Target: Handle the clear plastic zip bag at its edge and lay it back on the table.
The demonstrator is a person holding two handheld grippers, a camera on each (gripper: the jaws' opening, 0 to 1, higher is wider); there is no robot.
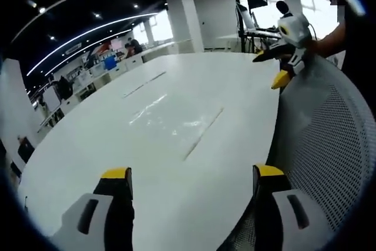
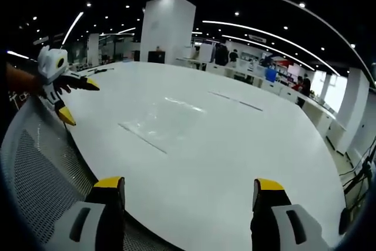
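Observation:
The clear plastic zip bag (image 1: pixel 173 123) lies flat on the white table (image 1: pixel 229 80), hard to see but for its glints and its straight zip edge. My left gripper (image 1: pixel 192 173) hovers open over the near table edge, short of the bag, with nothing between its jaws. My right gripper (image 1: pixel 271 67) shows at the far table edge, also open and empty. In the right gripper view the bag (image 2: pixel 158 123) rests mid-table (image 2: pixel 252 145), ahead of the open right gripper (image 2: pixel 189 183). The left gripper (image 2: pixel 79 101) is at the left, held by a hand.
A grey mesh chair back (image 1: pixel 329 145) stands against the table edge, and in the right gripper view the chair back (image 2: pixel 41 174) is at lower left. A white pillar (image 2: pixel 167 27), desks and several people are far behind the table.

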